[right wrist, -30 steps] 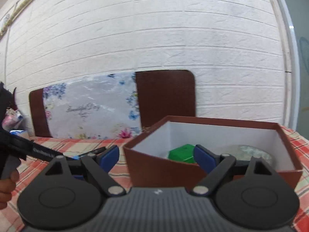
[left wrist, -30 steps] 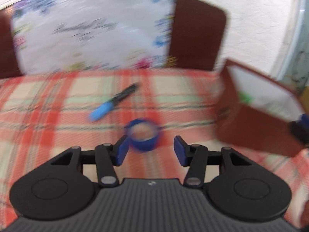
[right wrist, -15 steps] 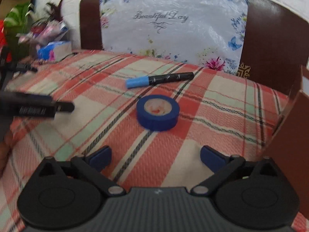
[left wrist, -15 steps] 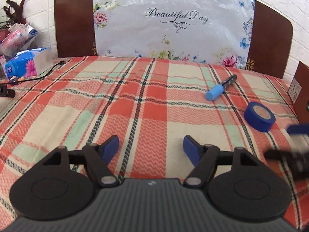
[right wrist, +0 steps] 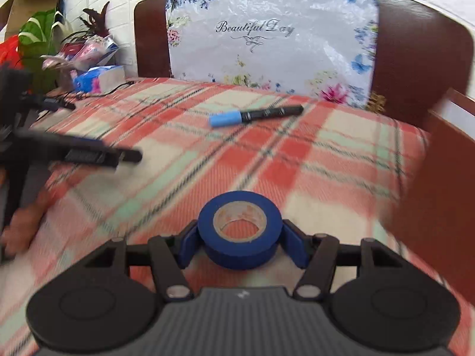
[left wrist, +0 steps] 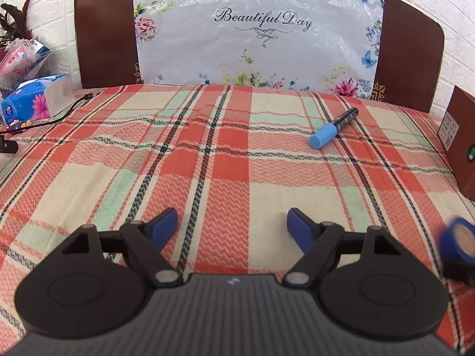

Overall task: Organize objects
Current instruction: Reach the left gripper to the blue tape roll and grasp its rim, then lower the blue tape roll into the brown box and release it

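**Operator:** While the right hand-held gripper (right wrist: pixel 239 241) is in frame, what is its condition?

**Inspector:** Its two blue pads (right wrist: pixel 190 244) are closed against opposite sides of the blue tape roll (right wrist: pixel 240 229). The roll sits between them with its core opening facing up.

**Operator:** And the left hand-held gripper (left wrist: pixel 232 227)?

**Inspector:** Spread wide, nothing between its fingers. It is positioned over the plaid cloth (left wrist: pixel 225 160) covering the counter. In the left wrist view the tape roll appears blurred at the lower right edge.

**Operator:** Location of the remaining items?

**Inspector:** A black marker with a light blue cap (right wrist: pixel 256 114) lies flat on the cloth, well apart from the tape. The brown box (right wrist: pixel 439 184) stands at the right edge of the cloth; its contents are out of view. A tissue pack (left wrist: pixel 35 99) rests at the far left, beside a floral "Beautiful Day" panel (left wrist: pixel 261 29).
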`<state>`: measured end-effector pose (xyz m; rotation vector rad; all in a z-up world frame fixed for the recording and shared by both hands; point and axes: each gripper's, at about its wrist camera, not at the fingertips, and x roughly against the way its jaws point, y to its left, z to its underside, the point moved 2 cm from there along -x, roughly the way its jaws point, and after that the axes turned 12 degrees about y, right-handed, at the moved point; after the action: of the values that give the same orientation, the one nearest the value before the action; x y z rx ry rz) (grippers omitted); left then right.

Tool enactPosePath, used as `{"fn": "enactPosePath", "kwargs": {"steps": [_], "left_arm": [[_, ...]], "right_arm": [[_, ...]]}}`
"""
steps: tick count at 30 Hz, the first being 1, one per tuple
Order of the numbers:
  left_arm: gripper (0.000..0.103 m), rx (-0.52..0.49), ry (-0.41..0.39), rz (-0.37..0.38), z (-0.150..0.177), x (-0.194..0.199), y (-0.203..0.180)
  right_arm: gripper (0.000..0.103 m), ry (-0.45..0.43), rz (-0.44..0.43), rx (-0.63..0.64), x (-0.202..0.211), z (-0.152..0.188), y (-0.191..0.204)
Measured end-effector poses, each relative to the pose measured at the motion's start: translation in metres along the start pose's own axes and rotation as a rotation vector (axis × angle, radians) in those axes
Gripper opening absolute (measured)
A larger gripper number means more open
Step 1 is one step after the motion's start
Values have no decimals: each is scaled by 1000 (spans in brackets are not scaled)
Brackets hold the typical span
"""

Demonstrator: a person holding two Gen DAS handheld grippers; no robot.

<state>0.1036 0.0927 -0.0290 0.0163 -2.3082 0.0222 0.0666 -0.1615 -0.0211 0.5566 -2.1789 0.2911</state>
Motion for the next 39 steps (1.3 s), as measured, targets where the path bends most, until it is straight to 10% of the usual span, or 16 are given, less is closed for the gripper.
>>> {"fn": "enactPosePath", "kwargs": {"steps": [3,8,12,21,26,31,39], "left_arm": [[81,-35,48,77,2,11,-20],[68,-168,182,452,3,42,-108],[66,-304,284,612,9,62,-180],[26,-505,373,509,35,49,-236],[25,-536,280,512,1,80,-254],[26,-564,92,556,-54,106,-294],[28,-459,93,587,-99,53,-357]], "right_arm": [[59,1,99,-35,38,48,-17],[75,-17,185,-203,77,94,-46],[69,-35,191,-195,80,101,-47],[58,-41,171,-130,71,92,-38],[57,-166,196,-138,97,90,-44],[57,-359,409,-111,135,59,-69],[58,-349,471,-259,121,22,-159]]}}
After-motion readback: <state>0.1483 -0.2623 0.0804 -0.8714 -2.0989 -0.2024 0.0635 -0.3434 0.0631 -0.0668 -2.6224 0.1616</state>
